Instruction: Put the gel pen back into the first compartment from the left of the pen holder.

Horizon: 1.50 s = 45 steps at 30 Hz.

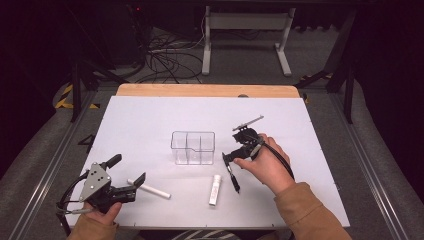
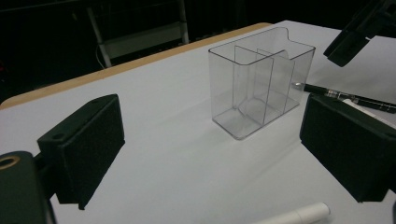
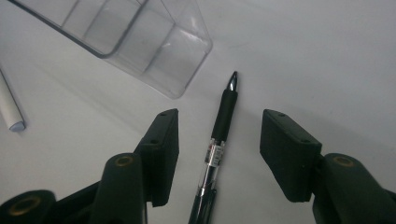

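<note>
Jaws apart, the right gripper is hovering over the black pen from above. In the left gripper view, the left gripper is gaping wide, the clear organizer standing beyond its jaws. In the right gripper view, the pen is lying between the spread pads, untouched.

Tan sleeves at both wrists. Black grippers with square pads, brass-looking screws, trailing cables; grey plate on left.

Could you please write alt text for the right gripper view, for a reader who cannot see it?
The right gripper straddles a black pen lying on the white table, its open jaws on either side, not touching it. The pen's tip points toward a clear divided organizer; a white marker lies at the left edge.
</note>
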Each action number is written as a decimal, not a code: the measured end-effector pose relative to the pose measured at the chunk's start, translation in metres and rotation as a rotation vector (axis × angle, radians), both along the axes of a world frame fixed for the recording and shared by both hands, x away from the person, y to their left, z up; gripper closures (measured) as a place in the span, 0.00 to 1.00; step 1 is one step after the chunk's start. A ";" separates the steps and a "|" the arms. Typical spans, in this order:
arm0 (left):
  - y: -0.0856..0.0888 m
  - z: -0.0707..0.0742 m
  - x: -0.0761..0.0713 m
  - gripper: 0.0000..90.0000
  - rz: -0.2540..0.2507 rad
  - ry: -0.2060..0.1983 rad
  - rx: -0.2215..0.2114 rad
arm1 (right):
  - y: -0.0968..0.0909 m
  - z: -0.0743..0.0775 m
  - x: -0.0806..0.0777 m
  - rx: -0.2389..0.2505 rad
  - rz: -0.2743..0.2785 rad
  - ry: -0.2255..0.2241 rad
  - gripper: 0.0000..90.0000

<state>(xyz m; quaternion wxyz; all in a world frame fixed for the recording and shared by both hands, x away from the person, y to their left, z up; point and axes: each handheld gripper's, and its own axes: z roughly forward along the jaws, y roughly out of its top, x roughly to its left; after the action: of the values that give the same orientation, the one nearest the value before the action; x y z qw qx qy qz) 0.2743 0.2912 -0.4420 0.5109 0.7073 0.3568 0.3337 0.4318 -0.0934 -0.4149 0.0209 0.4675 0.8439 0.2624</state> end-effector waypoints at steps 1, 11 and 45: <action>0.000 0.000 0.000 0.08 -0.001 0.000 0.002 | 0.001 -0.001 0.001 -0.003 -0.019 0.031 0.54; 0.000 0.000 0.000 0.08 0.000 -0.002 0.003 | 0.009 -0.010 0.010 -0.048 -0.048 0.125 0.59; 0.001 0.000 0.001 0.08 0.006 -0.005 0.007 | 0.032 -0.033 0.016 -0.168 -0.177 0.185 0.85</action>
<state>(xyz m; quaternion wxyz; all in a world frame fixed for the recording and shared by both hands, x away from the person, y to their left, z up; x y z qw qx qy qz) 0.2752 0.2919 -0.4424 0.5084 0.7072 0.3562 0.3384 0.4478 -0.0613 -0.4477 0.0053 0.5586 0.8168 0.1438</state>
